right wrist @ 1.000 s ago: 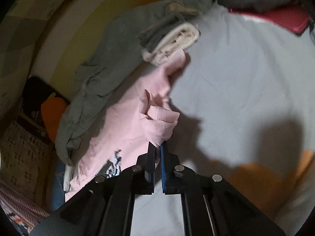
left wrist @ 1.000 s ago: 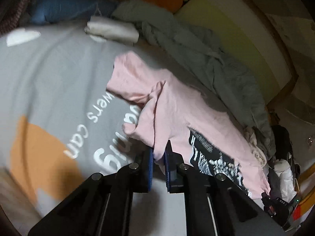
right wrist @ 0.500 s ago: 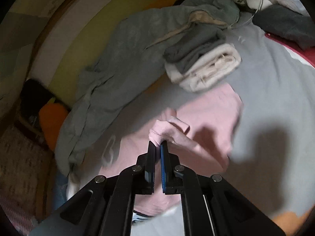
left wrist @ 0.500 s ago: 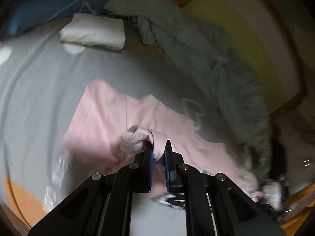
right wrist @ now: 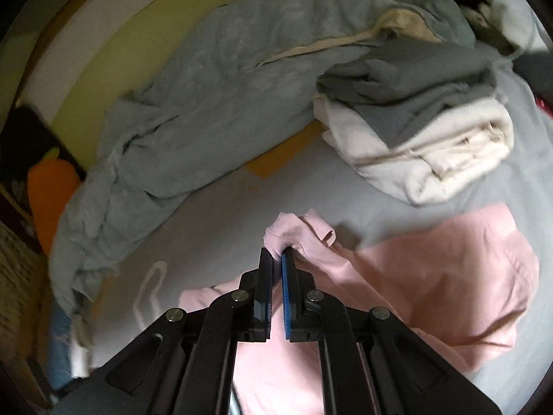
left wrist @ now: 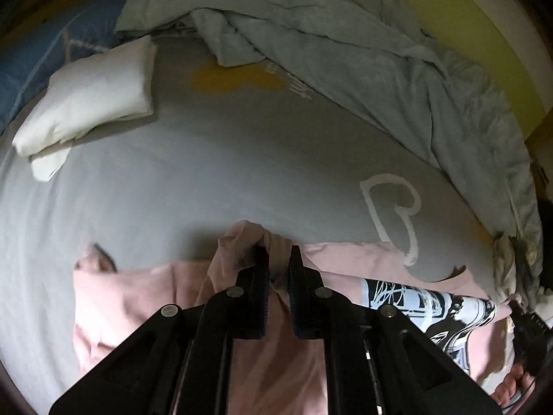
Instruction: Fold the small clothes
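Pink cotton T-shirt [left wrist: 131, 297], one item, lies on the grey printed bedsheet [left wrist: 207, 180] at the near edge of both views. Its black-and-white graphic print [left wrist: 425, 307] shows at the near right in the left wrist view; no lettering on it can be read.

Left gripper [left wrist: 276, 259]: both black fingers are clenched on a bunched fold of the pink shirt, and the fabric rises in a hump just beyond the tips. Right gripper [right wrist: 276, 259]: its jaws, with blue pads, are likewise clamped on a rolled fold of the same shirt, and the rest of the garment spreads to the near right.

Sheet markings: one white outline figure [left wrist: 397, 214] near the right; one orange patch [left wrist: 235, 77] at the far centre with blurred white script beside it, unreadable.

Other items, counted:
- One crumpled grey-green blanket [left wrist: 380, 69] along the far and right side, against a yellow-green padded wall [left wrist: 459, 20].
- One folded white cloth [left wrist: 90, 97] at the far left.
- One stack of folded garments [right wrist: 421, 145] at the far right in the right wrist view, grey over cream.
- One orange cushion [right wrist: 48, 190] at the left.
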Demonstrator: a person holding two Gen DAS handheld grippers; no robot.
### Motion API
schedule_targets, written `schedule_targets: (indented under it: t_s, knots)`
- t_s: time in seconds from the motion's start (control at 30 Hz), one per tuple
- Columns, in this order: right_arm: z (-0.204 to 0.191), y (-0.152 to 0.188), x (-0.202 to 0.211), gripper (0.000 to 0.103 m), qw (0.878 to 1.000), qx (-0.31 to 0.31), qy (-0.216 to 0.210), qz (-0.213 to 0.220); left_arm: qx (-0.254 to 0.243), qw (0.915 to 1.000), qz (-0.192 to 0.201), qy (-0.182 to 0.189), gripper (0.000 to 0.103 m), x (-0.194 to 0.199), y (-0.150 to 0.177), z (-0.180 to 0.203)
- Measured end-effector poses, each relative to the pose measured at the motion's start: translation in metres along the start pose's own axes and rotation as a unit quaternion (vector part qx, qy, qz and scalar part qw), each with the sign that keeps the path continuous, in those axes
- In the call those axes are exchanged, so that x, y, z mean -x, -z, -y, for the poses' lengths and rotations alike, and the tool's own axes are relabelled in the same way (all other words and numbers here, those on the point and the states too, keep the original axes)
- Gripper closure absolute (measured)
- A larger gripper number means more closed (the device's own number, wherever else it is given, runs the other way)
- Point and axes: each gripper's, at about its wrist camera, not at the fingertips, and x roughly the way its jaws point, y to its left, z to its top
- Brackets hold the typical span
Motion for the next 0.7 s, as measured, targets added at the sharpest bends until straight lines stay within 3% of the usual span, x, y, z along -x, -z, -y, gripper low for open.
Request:
schedule_targets:
  t_s: [0.1, 0.17, 0.27, 0.33, 0.4, 0.43, 0.5, 0.53, 0.63, 0.7]
  knots:
    - [-0.004, -0.009, -0.010, 0.099, 1.000, 0.003, -0.011, -0.001, 0.040, 0.9985, -0.005, 0.036, 0.093, -0.002, -0.006, -0.016]
    - [-0.014, -0.017, -0.020, 0.098, 0.999, 0.049, -0.023, -0.006, 0.038, 0.9977, 0.003, 0.056, 0.092, 0.000, -0.011, -0.021]
    - [-0.033, -0.023, -0.036, 0.092, 0.987, 0.140, 0.049, -0.069, -0.020, 0.9981, 0.018, 0.055, 0.087, 0.005, -0.016, -0.013]
    - [-0.039, -0.021, -0.024, 0.082, 0.980, 0.183, 0.064, -0.048, -0.083, 0.9956, 0.030, 0.031, 0.075, 0.015, -0.015, 0.001]
    - [-0.045, -0.019, -0.007, 0.041, 0.967, 0.231, 0.104, 0.012, -0.125, 0.9884, 0.085, -0.010, 0.068, 0.034, -0.011, 0.010]
    - [-0.048, -0.019, -0.002, 0.040, 0.960, 0.251, 0.116, 0.036, -0.127, 0.9863, 0.103, -0.019, 0.068, 0.042, -0.010, 0.009]
    - [-0.055, -0.022, -0.001, 0.040, 0.948, 0.278, 0.145, 0.050, -0.101, 0.9882, 0.115, 0.005, 0.064, 0.055, -0.016, 0.001]
    - [-0.056, -0.026, 0.001, 0.040, 0.951, 0.271, 0.144, 0.041, -0.091, 0.9888, 0.119, 0.009, 0.063, 0.060, -0.017, -0.004]
    - [-0.055, -0.030, 0.018, 0.040, 0.968, 0.237, 0.078, 0.022, -0.103, 0.9868, 0.124, -0.005, 0.063, 0.074, -0.010, -0.003]
    - [-0.059, -0.015, 0.031, 0.040, 0.962, 0.269, 0.042, 0.006, -0.140, 0.9842, 0.107, -0.016, 0.062, 0.076, 0.005, 0.006]
